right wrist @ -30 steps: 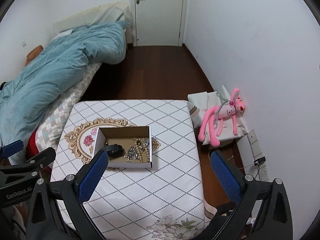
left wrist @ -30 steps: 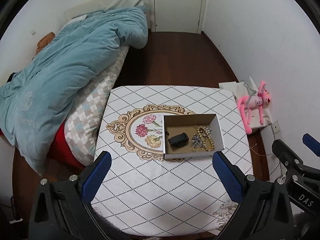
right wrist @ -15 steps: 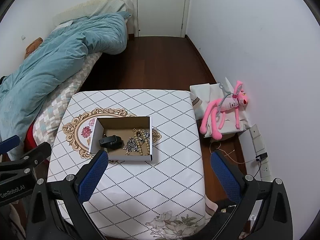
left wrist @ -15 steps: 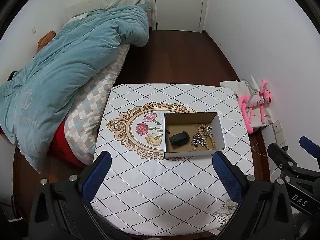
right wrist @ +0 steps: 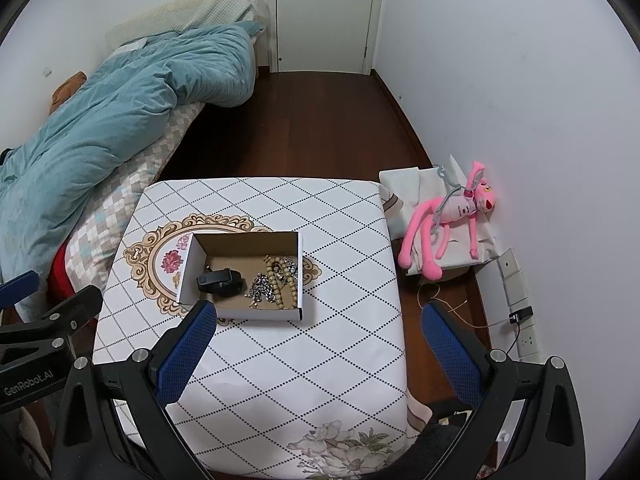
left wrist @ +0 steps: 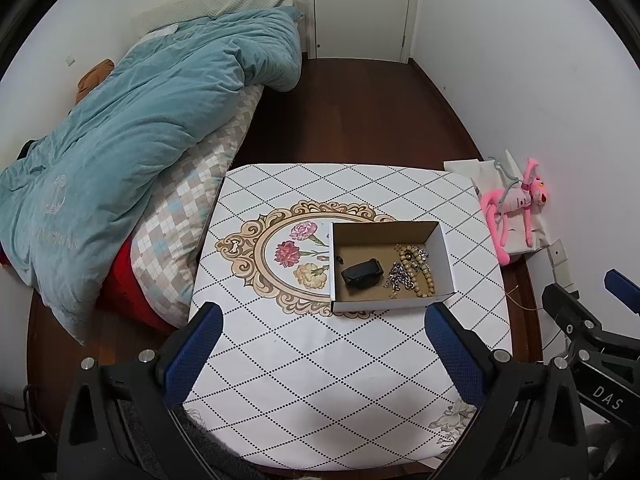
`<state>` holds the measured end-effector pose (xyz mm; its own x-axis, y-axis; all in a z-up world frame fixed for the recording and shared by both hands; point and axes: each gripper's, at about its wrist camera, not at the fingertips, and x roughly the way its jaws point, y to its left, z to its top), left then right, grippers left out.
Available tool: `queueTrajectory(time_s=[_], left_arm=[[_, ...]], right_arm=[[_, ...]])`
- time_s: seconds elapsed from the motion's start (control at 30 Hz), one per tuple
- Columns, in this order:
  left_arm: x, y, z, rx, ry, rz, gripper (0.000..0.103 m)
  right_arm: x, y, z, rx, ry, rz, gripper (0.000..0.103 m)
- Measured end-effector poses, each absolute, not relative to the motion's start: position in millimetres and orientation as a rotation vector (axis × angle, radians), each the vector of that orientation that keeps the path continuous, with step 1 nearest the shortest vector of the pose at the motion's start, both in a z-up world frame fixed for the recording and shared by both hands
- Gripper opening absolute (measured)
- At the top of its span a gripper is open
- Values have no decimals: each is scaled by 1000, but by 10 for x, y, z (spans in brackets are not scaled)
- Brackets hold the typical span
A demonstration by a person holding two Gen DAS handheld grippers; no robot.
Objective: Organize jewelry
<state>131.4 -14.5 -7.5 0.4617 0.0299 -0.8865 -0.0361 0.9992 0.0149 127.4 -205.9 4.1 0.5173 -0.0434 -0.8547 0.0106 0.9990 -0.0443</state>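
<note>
An open cardboard box (left wrist: 444, 248) (right wrist: 188, 268) sits on the table with the diamond-pattern cloth (left wrist: 320, 360) (right wrist: 320, 360). Inside lie a black band-like item (left wrist: 360, 274) (right wrist: 218, 280), a silver chain (left wrist: 398, 276) (right wrist: 260, 286) and a beige bead string (left wrist: 422, 270) (right wrist: 286, 284). My left gripper (left wrist: 324, 320) is open and empty, held high over the table's near side. My right gripper (right wrist: 318, 318) is open and empty, also high, over the table's near right part. Each gripper shows at the edge of the other's view.
A bed with a teal duvet (left wrist: 140, 128) stands left of the table. A pink plush toy (right wrist: 452, 216) lies on white bags by the right wall. Wall sockets (right wrist: 516, 284) with a cable sit low on the right. A white door (right wrist: 326, 16) is at the back.
Both grippers have drawn back and up from the table, so the box looks smaller and farther. Both stay open and empty. The box contents have not moved.
</note>
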Motion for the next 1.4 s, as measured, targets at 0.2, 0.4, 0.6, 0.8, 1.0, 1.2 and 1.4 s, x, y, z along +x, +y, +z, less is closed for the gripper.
queueTrajectory(time_s=[0.2, 0.4, 0.6, 0.8, 1.0, 1.2, 1.4], left_arm=[[1307, -134, -91, -4, 1087, 42, 103], [1299, -130, -103, -5, 1091, 45, 103], [1291, -131, -123, -5, 1094, 43, 103], [1289, -127, -128, -6, 1094, 44, 103], [1285, -122, -134, -7, 1096, 44, 103], [1277, -115, -146, -8, 1098, 45, 103], [1276, -114, -152, -10, 1096, 45, 103]], right_arm=[[1274, -2068, 28, -33, 1032, -31, 103], [1277, -2075, 19, -39, 1033, -33, 103], [1279, -2073, 19, -40, 1033, -33, 103], [1283, -2070, 19, -37, 1035, -34, 103], [1275, -2067, 6, -38, 1038, -31, 103], [1273, -2070, -6, -40, 1038, -31, 103], [1264, -2065, -21, -42, 1041, -30, 103]])
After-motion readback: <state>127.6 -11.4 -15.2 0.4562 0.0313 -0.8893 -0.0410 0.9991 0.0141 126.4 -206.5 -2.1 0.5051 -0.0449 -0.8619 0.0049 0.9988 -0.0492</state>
